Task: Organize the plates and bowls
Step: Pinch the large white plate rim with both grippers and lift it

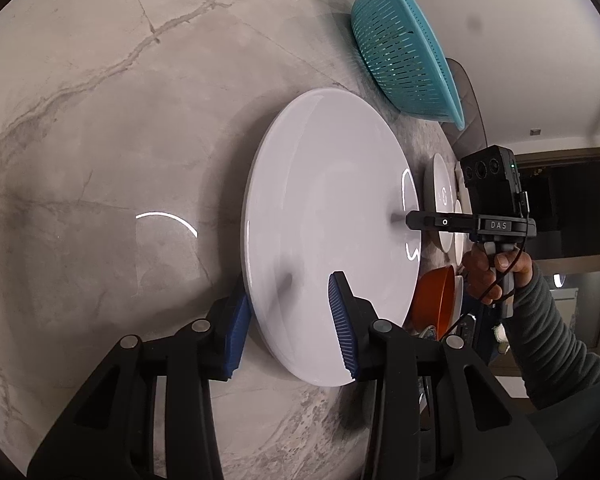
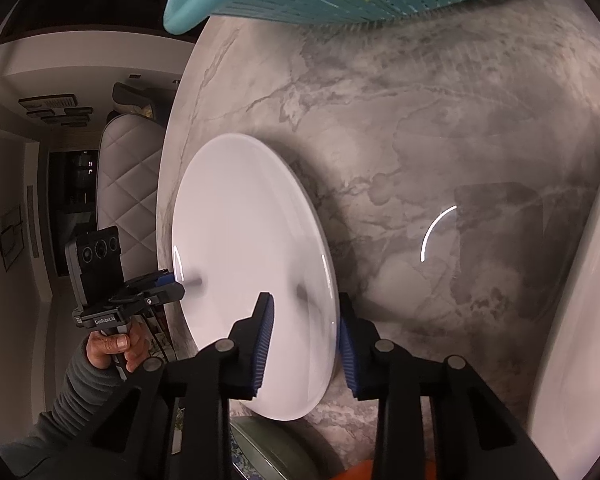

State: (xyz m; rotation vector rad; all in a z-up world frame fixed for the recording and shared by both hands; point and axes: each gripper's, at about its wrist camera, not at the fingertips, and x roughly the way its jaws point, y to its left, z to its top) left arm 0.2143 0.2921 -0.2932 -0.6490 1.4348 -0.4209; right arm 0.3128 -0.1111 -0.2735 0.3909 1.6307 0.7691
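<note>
The big white plate [image 1: 332, 240] lies flat on the marble table [image 1: 100, 140], near its edge. The left gripper [image 1: 292, 328] and the right gripper [image 2: 304, 344] each straddle the plate's rim from opposite sides, one finger above and one below. Both jaws look parted and not yet squeezing, though the blur makes that hard to tell. The plate sits between the two grippers, equally close to each. A blue basket [image 1: 408, 48] stands further along the table, beyond the plate.
</note>
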